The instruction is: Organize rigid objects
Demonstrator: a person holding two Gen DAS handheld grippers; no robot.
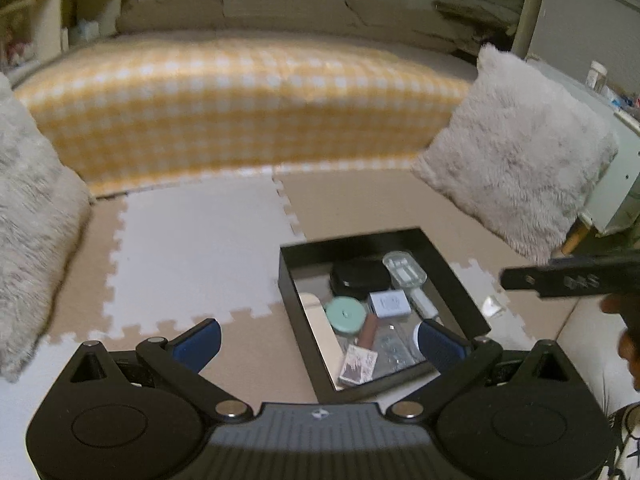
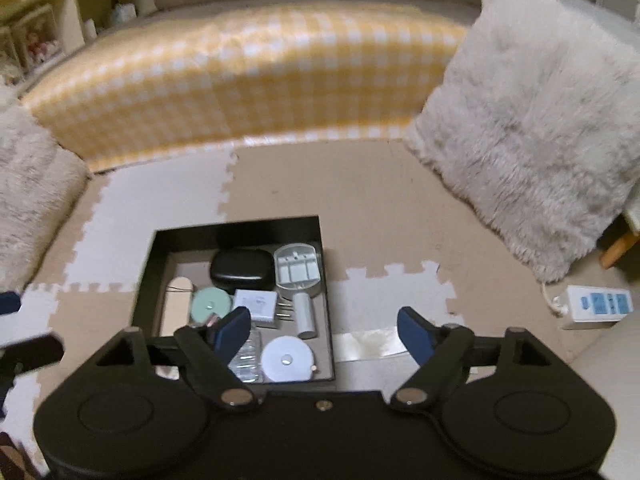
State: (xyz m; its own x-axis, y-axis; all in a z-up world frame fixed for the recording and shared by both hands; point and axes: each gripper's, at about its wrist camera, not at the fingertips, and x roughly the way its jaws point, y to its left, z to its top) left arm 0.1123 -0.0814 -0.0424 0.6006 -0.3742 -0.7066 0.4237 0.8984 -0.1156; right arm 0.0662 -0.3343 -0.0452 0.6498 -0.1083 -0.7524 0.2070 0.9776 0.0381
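A black open box point(image 1: 452, 272) point(image 2: 240, 226) sits on the foam floor mat. Inside lie a black case point(image 1: 360, 276) point(image 2: 242, 266), a clear plastic holder point(image 1: 404, 270) point(image 2: 298, 270), a mint round tin point(image 1: 346, 312) point(image 2: 211, 303), a white plug adapter point(image 1: 390, 305) point(image 2: 256, 304), a white cylinder point(image 2: 304, 316), a white disc point(image 2: 286, 360), a brown tube point(image 1: 368, 330) and a small patterned box point(image 1: 358, 366). My left gripper point(image 1: 320, 342) hangs open and empty above the box's near left. My right gripper point(image 2: 324, 334) is open and empty over the box's near right corner.
A couch with a yellow checked blanket point(image 1: 240, 108) runs across the back. Fluffy cushions point(image 2: 532, 128) point(image 1: 28, 216) lean right and left. A white power strip point(image 2: 596, 304) lies on the floor at the right. A shelf unit point(image 1: 60, 12) stands at back left.
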